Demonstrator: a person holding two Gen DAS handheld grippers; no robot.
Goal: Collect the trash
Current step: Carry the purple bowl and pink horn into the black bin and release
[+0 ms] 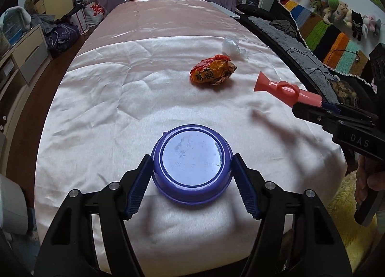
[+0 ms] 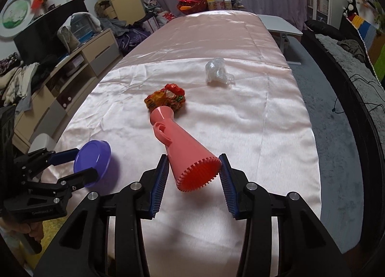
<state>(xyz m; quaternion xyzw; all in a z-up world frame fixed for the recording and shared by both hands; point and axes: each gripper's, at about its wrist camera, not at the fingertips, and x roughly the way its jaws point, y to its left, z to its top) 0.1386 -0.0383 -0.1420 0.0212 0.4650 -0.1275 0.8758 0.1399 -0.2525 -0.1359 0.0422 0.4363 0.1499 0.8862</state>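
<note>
A long worktop (image 1: 120, 98) under pale pink satin is carrying two pieces of trash, lying near each other: one crumpled red-and-orange snack wrapper (image 1: 213, 69) and one wad of clear plastic (image 1: 231, 47) beyond it. The left claw (image 1: 192, 180) is gripping one purple bowl (image 1: 192, 163), bottom facing the camera, pads pressing its sides. The right claw (image 2: 192, 180) is clamping one pink funnel-shaped tool (image 2: 182, 147) at its ribbed wide end.
</note>
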